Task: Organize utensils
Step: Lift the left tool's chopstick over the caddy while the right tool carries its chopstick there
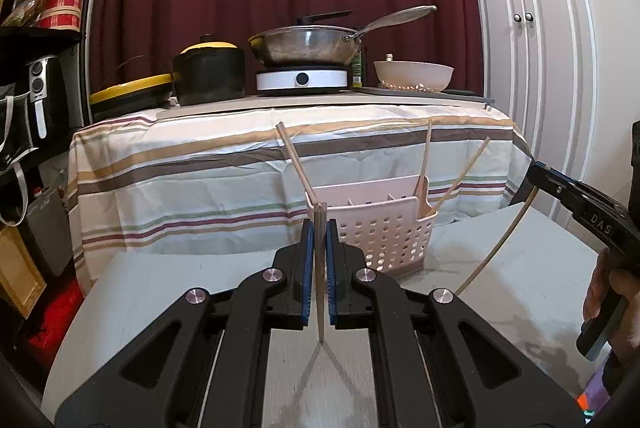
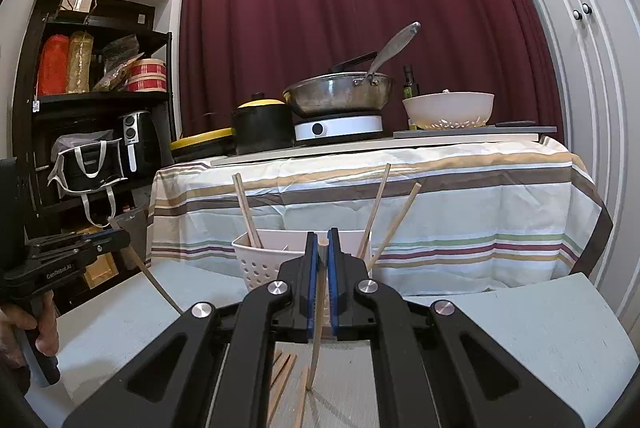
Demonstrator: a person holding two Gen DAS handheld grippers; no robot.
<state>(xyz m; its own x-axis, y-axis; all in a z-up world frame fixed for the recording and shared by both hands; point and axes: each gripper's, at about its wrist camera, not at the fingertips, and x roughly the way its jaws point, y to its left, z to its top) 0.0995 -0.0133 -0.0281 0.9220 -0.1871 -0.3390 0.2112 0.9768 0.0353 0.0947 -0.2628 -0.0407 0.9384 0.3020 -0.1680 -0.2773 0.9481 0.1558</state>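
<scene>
The left gripper [image 1: 319, 228] pinches one wooden chopstick [image 1: 320, 268] upright at lower centre; the right gripper [image 2: 322, 244] pinches another chopstick [image 2: 318, 312] the same way. The perforated caddy [image 1: 384, 228] stands on the bench [image 1: 520, 260] just beyond the fingertips, right of centre, already holding sticks. Judged best: carry each stick over a free compartment, keep it near vertical, lower the tip inside, then release. More loose chopsticks [image 2: 286, 372] lie on the bench below.

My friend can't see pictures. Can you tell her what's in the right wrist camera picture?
The right gripper is shut on a wooden chopstick, just in front of a white basket with holes that already has a few wooden utensils standing in it. More chopsticks lie on the pale table below.
</scene>
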